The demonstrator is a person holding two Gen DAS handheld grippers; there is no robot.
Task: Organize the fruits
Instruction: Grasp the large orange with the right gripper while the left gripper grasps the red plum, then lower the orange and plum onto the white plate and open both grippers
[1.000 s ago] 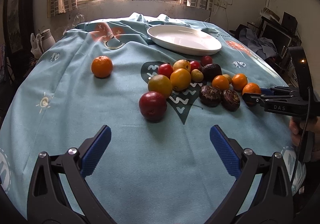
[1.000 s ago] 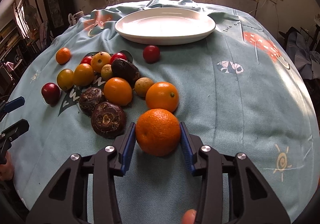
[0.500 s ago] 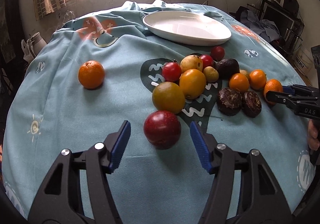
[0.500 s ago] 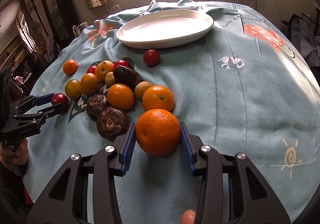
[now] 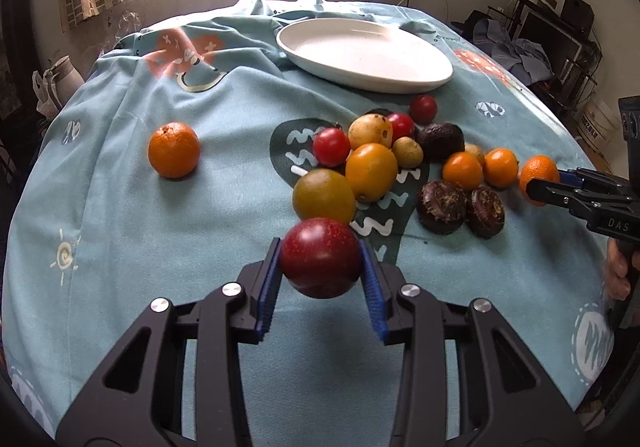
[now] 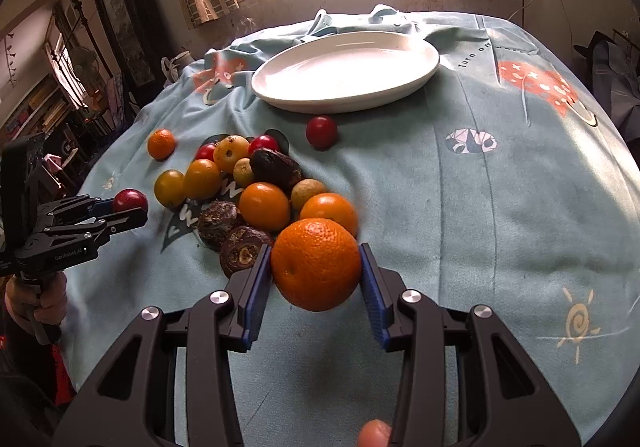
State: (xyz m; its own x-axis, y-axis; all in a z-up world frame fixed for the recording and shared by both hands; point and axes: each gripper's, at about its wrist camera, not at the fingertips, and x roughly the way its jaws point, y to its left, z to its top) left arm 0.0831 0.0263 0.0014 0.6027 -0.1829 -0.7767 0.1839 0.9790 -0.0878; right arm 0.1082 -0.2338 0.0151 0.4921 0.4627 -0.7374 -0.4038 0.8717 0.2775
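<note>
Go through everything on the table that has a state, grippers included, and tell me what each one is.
Left gripper: shut on the dark red round fruit.
Right gripper: shut on the large orange.
White oval plate: holds nothing, upright on the blue tablecloth.
Lone orange: resting apart from the fruit pile.

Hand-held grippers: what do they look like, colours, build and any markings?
Both are black skeletal frames with triangular cut-outs and silver rivets. The left hand-held gripper and right hand-held gripper carry ribbed blue pads. Side lettering reads "GenRobot.AI" on the left, "DAS" on the right. Bare hands, no visible cables.
</note>
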